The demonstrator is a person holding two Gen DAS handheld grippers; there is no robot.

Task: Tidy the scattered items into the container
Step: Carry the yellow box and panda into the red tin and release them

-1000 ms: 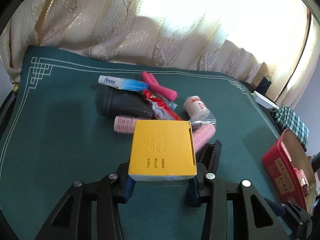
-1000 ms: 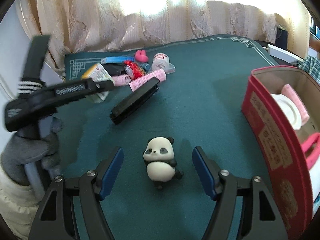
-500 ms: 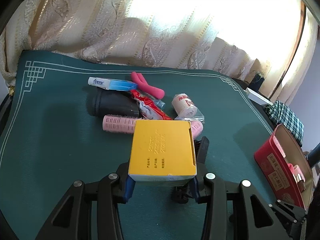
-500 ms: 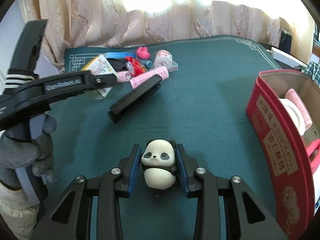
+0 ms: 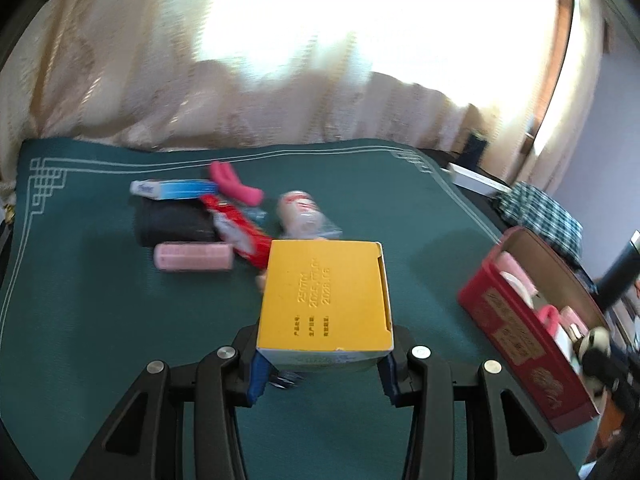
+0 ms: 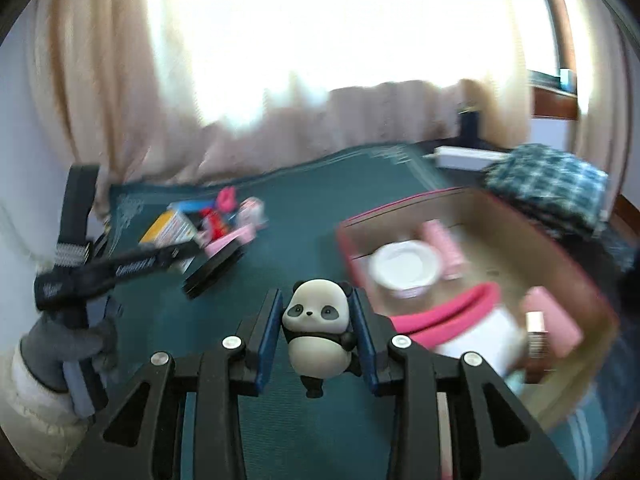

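Note:
My left gripper [image 5: 324, 368] is shut on a yellow box [image 5: 326, 296] and holds it above the green table mat [image 5: 80, 300]. My right gripper [image 6: 316, 332] is shut on a panda figure [image 6: 318, 330], lifted off the mat beside the red container [image 6: 568, 280]. The container also shows in the left wrist view [image 5: 520, 340] at the right, with the panda [image 5: 596, 344] over it. A pile of scattered items lies at the back: pink roller [image 5: 194, 256], black tube [image 5: 172, 224], blue-white tube [image 5: 174, 189], red packet [image 5: 240, 228], tape roll [image 5: 298, 214].
The container holds a white lid [image 6: 404, 266], a pink band [image 6: 444, 316] and other pink items. A black flat case [image 6: 212, 274] lies on the mat. A plaid cloth [image 6: 552, 184] and a white box [image 6: 464, 156] sit past the mat's right edge. Curtains hang behind.
My right gripper closed on the panda, lifted it and carried it right to the red container. My left gripper, still holding the yellow box, swung right and up.

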